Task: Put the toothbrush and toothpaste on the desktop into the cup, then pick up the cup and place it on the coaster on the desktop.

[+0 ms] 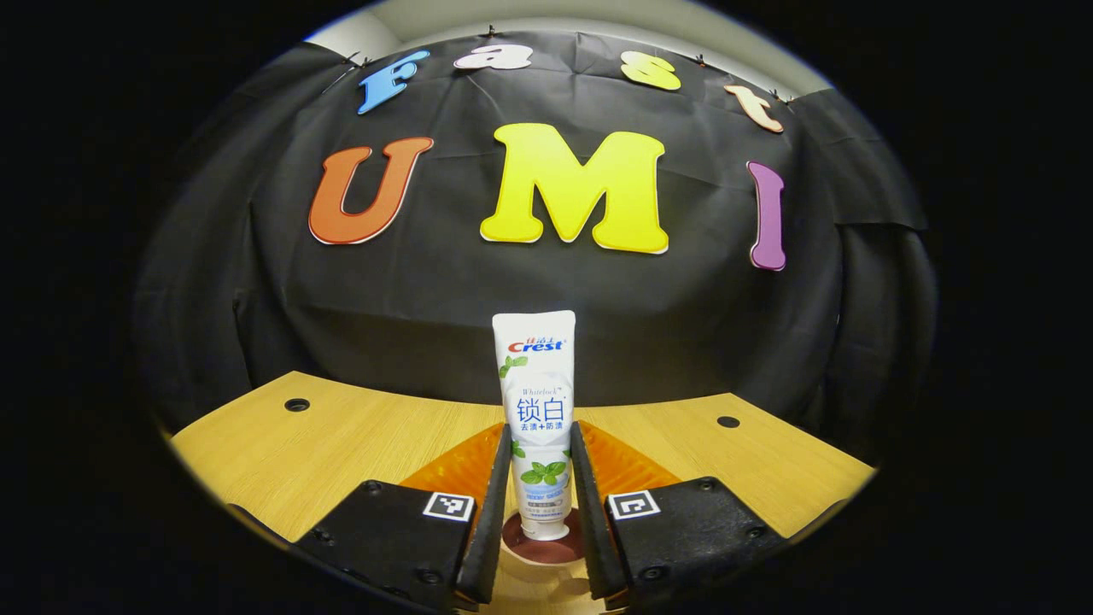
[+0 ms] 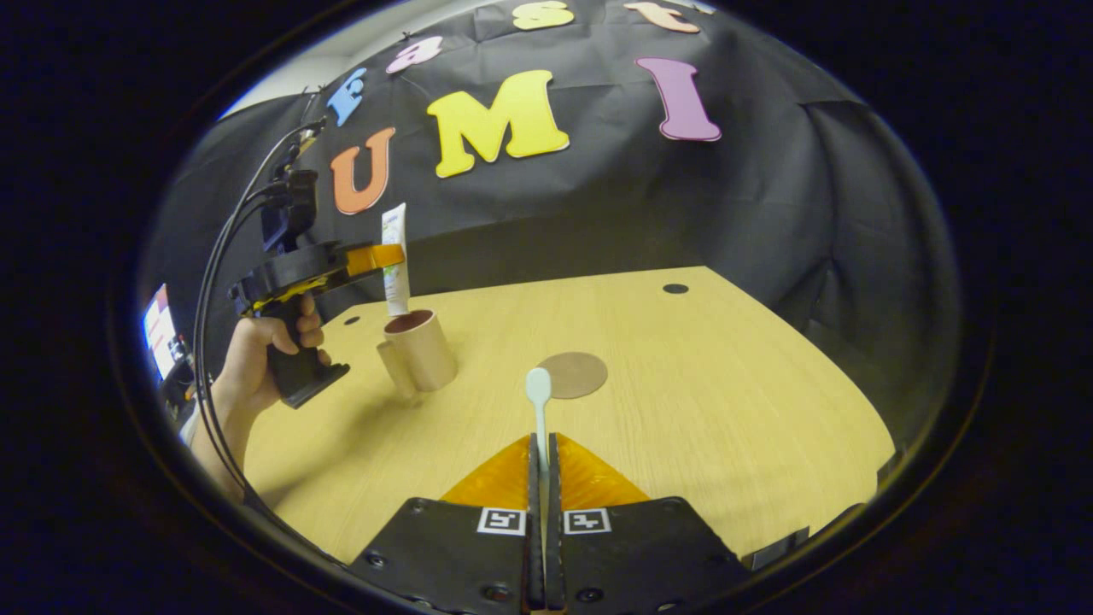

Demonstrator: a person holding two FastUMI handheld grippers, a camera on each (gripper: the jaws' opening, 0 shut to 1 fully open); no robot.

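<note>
So we've got the left tongs (image 1: 540,491) clamped on the toothpaste (image 1: 538,410), upright right over the cup (image 2: 420,348). Right tongs (image 2: 544,478) pinch the toothbrush (image 2: 539,401) above the table (image 2: 726,393), near the coaster (image 2: 573,374).

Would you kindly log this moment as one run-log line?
left tool: holds toothpaste tube upright over cup | right tool: holds toothbrush | coaster: bare
</note>
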